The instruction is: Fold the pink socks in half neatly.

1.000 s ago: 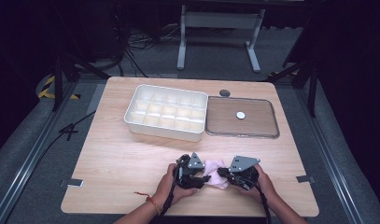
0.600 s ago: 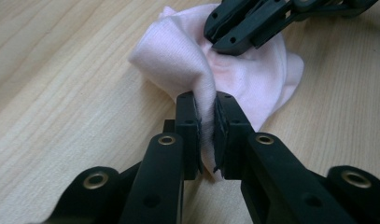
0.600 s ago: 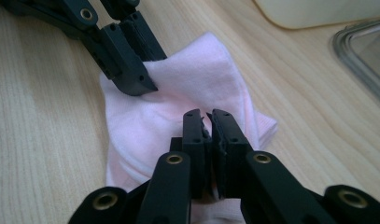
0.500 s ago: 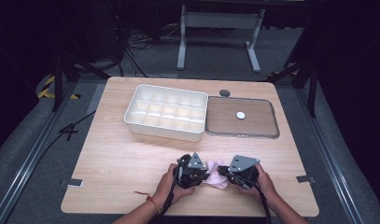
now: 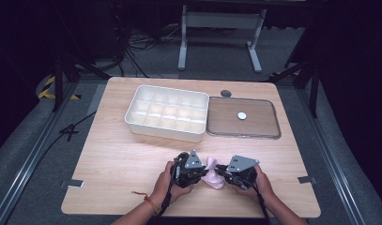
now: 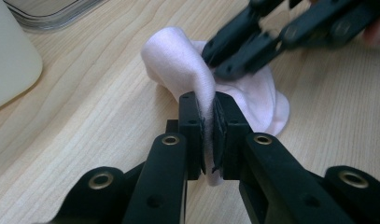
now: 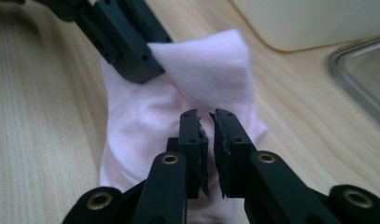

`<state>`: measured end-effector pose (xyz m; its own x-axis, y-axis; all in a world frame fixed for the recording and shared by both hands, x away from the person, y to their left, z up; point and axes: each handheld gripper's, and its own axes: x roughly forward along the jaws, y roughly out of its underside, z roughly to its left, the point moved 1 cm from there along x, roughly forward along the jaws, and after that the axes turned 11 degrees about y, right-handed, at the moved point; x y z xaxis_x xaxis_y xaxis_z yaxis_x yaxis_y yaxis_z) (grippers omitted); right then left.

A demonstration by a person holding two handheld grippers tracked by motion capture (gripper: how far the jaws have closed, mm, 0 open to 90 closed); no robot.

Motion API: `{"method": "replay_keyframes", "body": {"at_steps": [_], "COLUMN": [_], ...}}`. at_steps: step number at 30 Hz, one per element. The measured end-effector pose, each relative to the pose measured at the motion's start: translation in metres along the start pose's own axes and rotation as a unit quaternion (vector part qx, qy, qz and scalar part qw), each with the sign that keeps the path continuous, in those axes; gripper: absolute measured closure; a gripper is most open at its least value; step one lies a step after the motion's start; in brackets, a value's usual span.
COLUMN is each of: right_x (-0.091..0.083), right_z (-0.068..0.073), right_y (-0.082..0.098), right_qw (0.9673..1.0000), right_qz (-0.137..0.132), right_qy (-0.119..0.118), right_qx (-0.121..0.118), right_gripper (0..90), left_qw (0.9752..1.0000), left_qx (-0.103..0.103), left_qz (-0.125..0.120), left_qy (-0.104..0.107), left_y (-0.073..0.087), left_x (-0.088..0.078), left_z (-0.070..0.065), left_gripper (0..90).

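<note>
One wooden table [image 5: 109, 178] is bearing everything. On its far half, one white compartment tray [image 5: 167, 112] is sitting just beside one clear flat lid [image 5: 242, 117]. Near the front edge, one pale pink cloth [image 5: 213, 176] is lying bunched between two grippers. The left gripper [image 6: 207, 116] is pinching a raised fold of the cloth, its jaws pressed tight on the fabric. The right gripper [image 7: 207, 123] is hovering over the cloth with its jaws almost together; they have just been parting slightly, gripping nothing.
</note>
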<state>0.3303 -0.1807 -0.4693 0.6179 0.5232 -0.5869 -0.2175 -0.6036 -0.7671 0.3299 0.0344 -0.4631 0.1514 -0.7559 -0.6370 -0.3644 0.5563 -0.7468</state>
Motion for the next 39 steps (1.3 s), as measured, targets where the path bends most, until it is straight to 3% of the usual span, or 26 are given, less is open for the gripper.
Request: {"method": "replay_keyframes", "body": {"at_steps": [1,3,11,17,20,27,32,35,39], "right_x": [-0.010,-0.013,0.000,0.003,0.004,0.002,-0.006,0.001,0.011], "right_z": [-0.009,-0.012,-0.004,-0.002,0.000,0.002,0.012,0.021,0.023], "right_y": [0.001,0.001,0.010,0.008,0.007,0.002,-0.006,-0.007,-0.005], "right_qw": [0.9998,0.9997,0.9994,0.9994,0.9994,0.9995,0.9997,0.9992,0.9988], "right_qz": [-0.007,-0.007,0.033,0.034,0.034,0.028,-0.002,0.004,0.014], "right_qy": [0.010,0.008,-0.005,-0.002,0.002,0.007,-0.017,-0.025,-0.036], "right_qx": [0.018,0.023,-0.004,0.001,-0.001,-0.009,-0.015,-0.031,-0.029], "right_gripper": [83.6,83.8,84.9,85.6,86.1,86.8,87.5,88.2,88.8], "left_qw": [1.0000,1.0000,0.9994,0.9984,0.9974,0.9968,0.9980,0.9983,0.9989], "left_qx": [-0.001,-0.002,0.025,0.048,0.060,0.065,0.051,0.046,0.038], "left_qz": [0.001,0.001,0.015,0.008,0.020,0.026,0.026,0.027,0.024], "left_qy": [-0.002,-0.001,-0.020,-0.028,-0.035,-0.038,-0.024,-0.022,-0.016], "left_y": [0.000,0.000,-0.004,-0.016,-0.017,-0.021,-0.018,-0.016,-0.015], "left_x": [-0.001,0.000,0.003,0.006,0.007,0.009,0.008,0.007,0.008], "left_z": [0.000,0.001,-0.005,-0.010,-0.012,-0.013,-0.009,-0.008,-0.007], "left_gripper": [83.0,82.9,81.9,80.6,80.5,79.0,81.8,82.8,83.0]}}
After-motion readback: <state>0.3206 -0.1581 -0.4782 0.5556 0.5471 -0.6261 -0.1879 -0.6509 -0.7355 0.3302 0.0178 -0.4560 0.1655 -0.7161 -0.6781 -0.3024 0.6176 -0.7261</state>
